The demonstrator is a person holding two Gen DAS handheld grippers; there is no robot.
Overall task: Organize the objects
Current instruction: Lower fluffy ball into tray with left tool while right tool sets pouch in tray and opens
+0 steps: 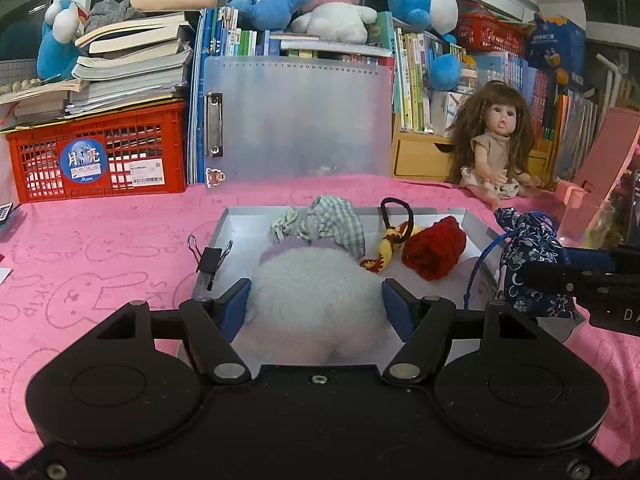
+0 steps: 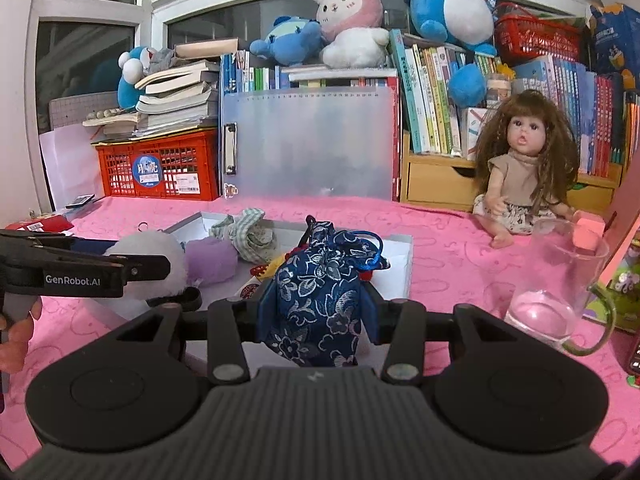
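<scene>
A shallow white tray (image 1: 228, 220) lies on the pink cloth. Over its near end my left gripper (image 1: 316, 300) is shut on a fluffy white plush (image 1: 312, 292) with a lilac band, both blue pads pressed into its sides. Beyond it the tray holds a green checked cloth bundle (image 1: 336, 220), a yellow-and-red striped tie on a black loop (image 1: 390, 240) and a red knitted piece (image 1: 434, 252). My right gripper (image 2: 316, 300) is shut on a navy floral drawstring pouch (image 2: 320, 292), held upright over the tray's right side (image 2: 404, 264). The same pouch (image 1: 528, 264) shows in the left wrist view.
A black binder clip (image 1: 210, 258) sits on the tray's left rim. A glass mug (image 2: 560, 292) stands right of the tray, a long-haired doll (image 2: 520, 168) behind it. A red crate (image 1: 100, 152), a frosted clipboard (image 1: 300, 120), books and plush toys line the back.
</scene>
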